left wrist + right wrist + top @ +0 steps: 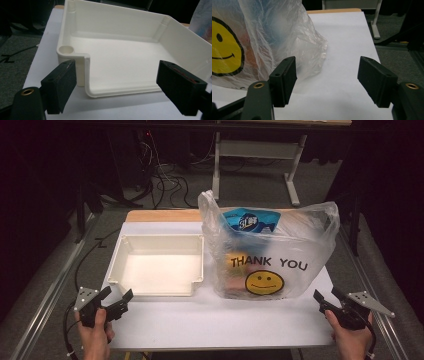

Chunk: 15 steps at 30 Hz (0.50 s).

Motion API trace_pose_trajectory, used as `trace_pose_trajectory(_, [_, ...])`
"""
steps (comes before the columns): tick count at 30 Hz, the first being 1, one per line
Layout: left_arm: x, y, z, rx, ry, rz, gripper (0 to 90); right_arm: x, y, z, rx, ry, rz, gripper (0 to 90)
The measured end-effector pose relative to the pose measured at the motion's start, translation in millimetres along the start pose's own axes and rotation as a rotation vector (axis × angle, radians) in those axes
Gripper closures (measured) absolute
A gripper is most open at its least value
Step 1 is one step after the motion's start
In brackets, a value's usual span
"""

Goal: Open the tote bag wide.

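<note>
High view: left tool (116, 296), jaws wide and empty, faces the white tray (157, 265); right tool (327, 296), likewise agape and empty, sits near the plastic bag (272, 255) on the tabletop (210, 322).

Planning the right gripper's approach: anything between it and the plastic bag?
Nothing visible. The right gripper sits open near the table's front right corner, and bare tabletop lies between its jaws and the plastic bag. In the right gripper view the bag's lower corner is just ahead of the left jaw, untouched.
</note>
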State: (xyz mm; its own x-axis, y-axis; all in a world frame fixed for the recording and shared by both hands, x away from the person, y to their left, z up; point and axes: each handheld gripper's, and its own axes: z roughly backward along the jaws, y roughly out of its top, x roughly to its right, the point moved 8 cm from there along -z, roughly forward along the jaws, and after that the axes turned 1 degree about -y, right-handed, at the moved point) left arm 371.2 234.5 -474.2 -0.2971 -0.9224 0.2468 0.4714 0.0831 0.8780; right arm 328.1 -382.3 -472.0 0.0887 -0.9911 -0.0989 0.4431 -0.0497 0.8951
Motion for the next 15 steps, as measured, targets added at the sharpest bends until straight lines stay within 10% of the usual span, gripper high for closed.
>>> trace_pose_trajectory(15, [50.5, 32.1, -2.5, 0.019, -0.036, -0.061, 16.4, -24.7, 43.0, 19.2, 0.083, 0.039, 0.043, 33.8])
